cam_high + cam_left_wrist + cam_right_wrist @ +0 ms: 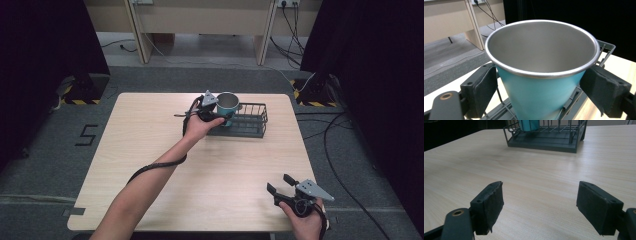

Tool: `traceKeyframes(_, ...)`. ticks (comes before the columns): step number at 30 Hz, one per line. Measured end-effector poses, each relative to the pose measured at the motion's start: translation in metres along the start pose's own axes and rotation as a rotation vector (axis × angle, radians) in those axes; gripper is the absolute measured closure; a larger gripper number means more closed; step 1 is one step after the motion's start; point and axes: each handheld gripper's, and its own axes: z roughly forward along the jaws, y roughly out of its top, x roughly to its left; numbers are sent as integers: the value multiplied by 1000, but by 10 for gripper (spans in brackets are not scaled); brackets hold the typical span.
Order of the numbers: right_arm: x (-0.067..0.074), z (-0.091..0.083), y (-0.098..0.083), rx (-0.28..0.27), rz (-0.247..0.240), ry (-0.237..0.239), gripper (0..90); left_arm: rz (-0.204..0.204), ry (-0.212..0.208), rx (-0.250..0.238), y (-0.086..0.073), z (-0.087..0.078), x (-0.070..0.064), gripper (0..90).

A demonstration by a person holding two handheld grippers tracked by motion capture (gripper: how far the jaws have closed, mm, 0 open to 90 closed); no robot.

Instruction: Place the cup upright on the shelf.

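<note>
One cup [228,104], teal outside and bare metal inside, is seen upright in the left end of one dark wire basket [251,120] on one light wooden table [150,140]. The left gripper [216,111] is held at the cup's near-left side. In the left gripper view the cup [541,75] stands between the two black pads [485,87]; the left pad seems to meet the teal wall, while a narrow gap may remain at the right pad, so a firm grip cannot be told. Grey bars of the basket [607,47] are seen behind and below the cup.

The right gripper [284,186] is held by one hand [306,220] near the table's near right corner, well apart from the basket. Its jaws are spread wide with nothing between them. In the right gripper view, bare table [536,182] lies beyond the two pads [596,207], and the basket [544,135] with the cup [529,124] in it stands far ahead.
</note>
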Motion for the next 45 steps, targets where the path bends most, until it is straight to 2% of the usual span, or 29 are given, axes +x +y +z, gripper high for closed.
traceKeyframes(18,0,0,0,2,-3,-2,223,19,-8,-7,1,-24,2,143)
traceKeyframes(24,0,0,0,3,-1,-4,222,39,-10,-16,2,-39,0,143)
traceKeyframes(28,0,0,0,1,-1,-5,222,48,-13,-18,-3,-49,-1,143)
traceKeyframes(45,1,1,0,2,1,-8,221,50,-8,-36,-17,-96,2,143)
